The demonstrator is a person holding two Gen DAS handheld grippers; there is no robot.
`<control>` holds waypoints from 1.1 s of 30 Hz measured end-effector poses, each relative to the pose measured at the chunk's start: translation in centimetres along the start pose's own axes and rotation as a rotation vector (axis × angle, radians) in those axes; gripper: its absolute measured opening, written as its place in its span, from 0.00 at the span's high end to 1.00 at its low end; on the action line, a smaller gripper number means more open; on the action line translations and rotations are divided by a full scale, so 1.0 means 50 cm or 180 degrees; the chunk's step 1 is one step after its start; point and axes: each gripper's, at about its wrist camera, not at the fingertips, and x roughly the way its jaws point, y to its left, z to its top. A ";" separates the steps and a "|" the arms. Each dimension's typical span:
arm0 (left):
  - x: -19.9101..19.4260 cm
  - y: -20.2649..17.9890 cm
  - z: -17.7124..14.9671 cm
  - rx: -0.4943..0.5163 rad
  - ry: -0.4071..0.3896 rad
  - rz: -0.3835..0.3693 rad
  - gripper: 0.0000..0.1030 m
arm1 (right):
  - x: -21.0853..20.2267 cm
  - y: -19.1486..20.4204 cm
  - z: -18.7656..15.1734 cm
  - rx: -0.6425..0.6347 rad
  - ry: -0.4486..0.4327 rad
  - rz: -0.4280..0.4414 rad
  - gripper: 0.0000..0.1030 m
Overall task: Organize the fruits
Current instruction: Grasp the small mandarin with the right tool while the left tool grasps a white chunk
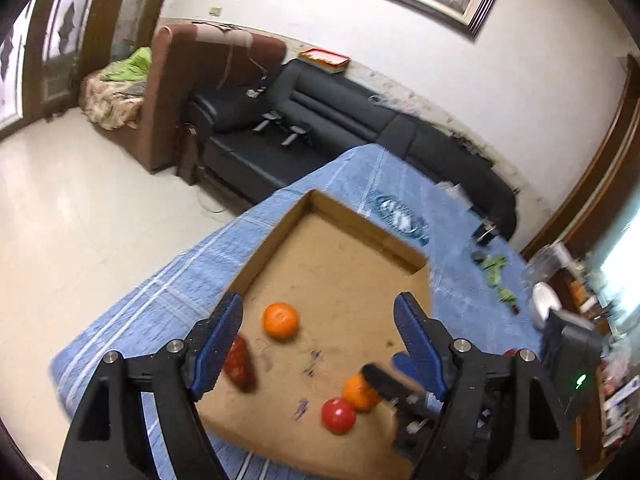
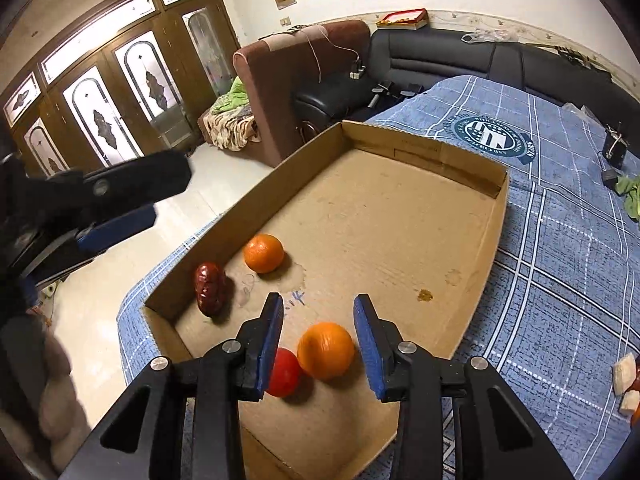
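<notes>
The box [image 2: 496, 216] held two oranges [image 2: 326, 350], a tomato [image 2: 285, 372] and a wrinkled red date [image 2: 209, 288]; both grippers' fingers [image 1: 416, 320] gaped wide, empty.

The red tomato [image 2: 285, 372] is half hidden behind a finger; blur smears the date [image 1: 239, 362] and right gripper [image 1: 394, 384].

A plain tan shallow cardboard tray [image 2: 224, 232] at centre frame holds two bright orange round fruits [image 2: 326, 350] [image 2: 263, 253], a glossy red round fruit [image 2: 285, 372] and a dark red wrinkled oblong fruit [image 2: 209, 288], on a blue cloth with white plaid lines [image 2: 560, 264].
</notes>
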 end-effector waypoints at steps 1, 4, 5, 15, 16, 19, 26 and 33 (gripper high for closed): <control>-0.006 -0.003 -0.002 0.0031 0.0004 0.0042 0.25 | -0.009 -0.002 0.000 0.0022 -0.0035 0.0022 0.60; -0.032 -0.025 -0.010 0.0112 -0.0010 0.0101 0.31 | -0.060 -0.026 -0.005 0.0120 -0.0196 0.0069 0.60; -0.037 -0.037 -0.015 0.0133 -0.0008 0.0057 0.31 | -0.082 -0.041 -0.009 0.0159 -0.0265 0.0056 0.60; 0.028 -0.235 -0.095 0.0695 0.0425 -0.0535 0.45 | -0.324 -0.333 -0.129 0.0994 -0.0710 -0.0698 0.61; 0.034 -0.252 -0.101 0.0742 0.0449 -0.0559 0.45 | -0.339 -0.358 -0.140 0.1063 -0.0715 -0.0790 0.61; 0.067 -0.315 -0.135 0.0902 0.0581 -0.0674 0.45 | -0.383 -0.451 -0.188 0.1376 -0.0681 -0.1093 0.61; 0.130 -0.401 -0.202 0.1146 0.0860 -0.0705 0.45 | -0.362 -0.527 -0.239 0.1555 -0.0482 -0.1128 0.61; 0.177 -0.444 -0.207 0.1197 0.0954 -0.0699 0.45 | -0.297 -0.523 -0.235 0.1343 -0.0364 -0.1132 0.61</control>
